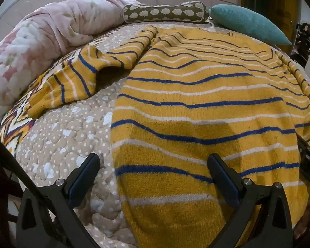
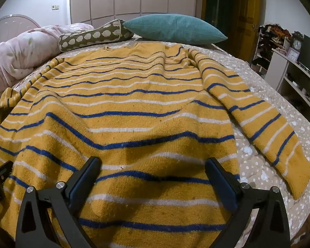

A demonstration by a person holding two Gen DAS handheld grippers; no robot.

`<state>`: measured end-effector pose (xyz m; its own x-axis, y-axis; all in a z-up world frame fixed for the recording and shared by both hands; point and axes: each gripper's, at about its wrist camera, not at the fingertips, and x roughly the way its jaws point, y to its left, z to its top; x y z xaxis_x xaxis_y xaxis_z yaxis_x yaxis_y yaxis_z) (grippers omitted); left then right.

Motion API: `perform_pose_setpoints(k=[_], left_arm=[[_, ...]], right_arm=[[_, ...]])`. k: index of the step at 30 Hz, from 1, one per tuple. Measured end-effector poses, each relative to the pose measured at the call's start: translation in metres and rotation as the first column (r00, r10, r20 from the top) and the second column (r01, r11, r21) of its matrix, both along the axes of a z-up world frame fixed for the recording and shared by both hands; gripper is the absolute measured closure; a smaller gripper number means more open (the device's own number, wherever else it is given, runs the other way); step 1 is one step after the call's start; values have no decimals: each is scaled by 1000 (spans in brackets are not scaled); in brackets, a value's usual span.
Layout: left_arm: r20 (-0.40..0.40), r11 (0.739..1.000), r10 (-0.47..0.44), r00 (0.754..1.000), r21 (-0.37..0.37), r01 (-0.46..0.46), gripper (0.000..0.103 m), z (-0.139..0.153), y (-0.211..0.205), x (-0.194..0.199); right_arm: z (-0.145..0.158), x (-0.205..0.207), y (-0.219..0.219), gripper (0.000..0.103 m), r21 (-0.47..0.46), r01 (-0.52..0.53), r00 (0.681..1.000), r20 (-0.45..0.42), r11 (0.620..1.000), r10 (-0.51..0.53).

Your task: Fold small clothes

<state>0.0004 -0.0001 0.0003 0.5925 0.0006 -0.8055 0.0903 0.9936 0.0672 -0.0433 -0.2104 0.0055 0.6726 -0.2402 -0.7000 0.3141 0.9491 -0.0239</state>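
While both tools hover low at the frame bottoms, the left gripper (image 1: 154,177) has its jaws spread wide w/ nothing between them, straddling the side edge of the yellow striped sweater (image 1: 206,107); right gripper (image 2: 153,175) likewise wide, empty, over the hem area; sweater lies flat across the dotted quilt (image 1: 72,144), one sleeve (image 2: 264,124) running to lower right, other sleeve (image 1: 72,82) bunched mid-left; behind, sheep-print bolster (image 2: 95,35), teal pillow (image 2: 175,29), pink blanket (image 1: 41,37) upper left.

Dim warm indoor light, soft shadows, sharp focus, fisheye-bent edges
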Motion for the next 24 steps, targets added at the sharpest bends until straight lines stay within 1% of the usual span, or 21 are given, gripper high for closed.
perform_pose_setpoints(k=[5,12,24], left_arm=[[-4,1000,2,1000,-1,-2,0,3,4,7],[3,1000,0,1000,3,0,0,3,-1,-1],[2,1000,1,1000,-1,-1,0,1,-1,-3]], right_arm=[[0,2,-2,1,-1,0,1000,0,1000,0],[-2,4,-2,1,-4,0,1000,1,1000,0],[-3,7,-3,1,-8,0,1000,2,1000,0]])
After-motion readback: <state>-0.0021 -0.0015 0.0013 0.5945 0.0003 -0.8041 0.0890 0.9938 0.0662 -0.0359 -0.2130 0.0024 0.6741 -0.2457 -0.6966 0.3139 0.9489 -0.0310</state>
